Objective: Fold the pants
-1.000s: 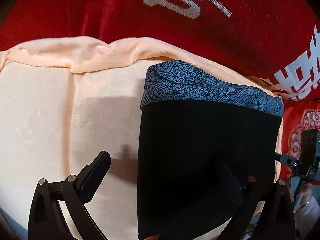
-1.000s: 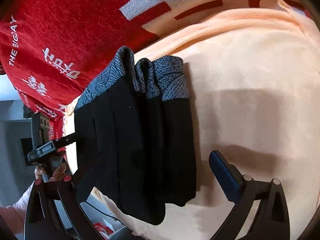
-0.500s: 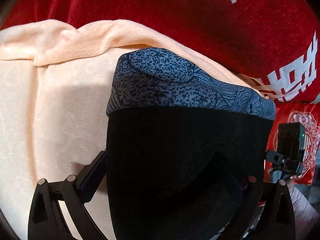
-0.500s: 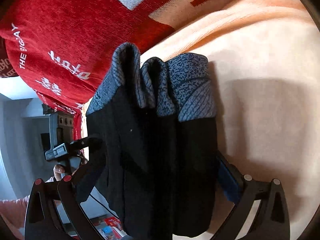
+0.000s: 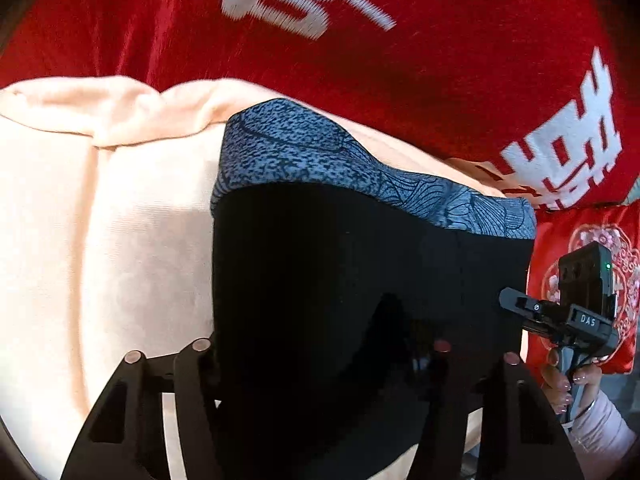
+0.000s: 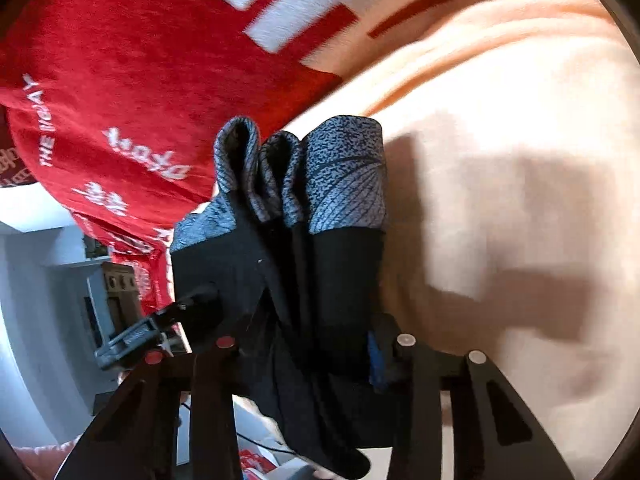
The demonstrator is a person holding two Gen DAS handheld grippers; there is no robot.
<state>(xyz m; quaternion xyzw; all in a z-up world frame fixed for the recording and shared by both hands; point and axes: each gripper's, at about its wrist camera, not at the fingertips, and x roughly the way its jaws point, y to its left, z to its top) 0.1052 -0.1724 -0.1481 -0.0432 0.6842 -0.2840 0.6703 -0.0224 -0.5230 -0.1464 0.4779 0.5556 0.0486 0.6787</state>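
closing on the folded black pants, both grippers are pinching its near end, the left gripper and right gripper each with fabric between narrowing jaws; the bundle is lying near the peach blanket's far edge, so both should be lifting evenly, keeping the layers stacked.

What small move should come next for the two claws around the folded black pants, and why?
Probably finish closing, then lift together. The folded black pants with the grey patterned waistband sit between the closing jaws of the left claw and right claw, still resting on the peach blanket.
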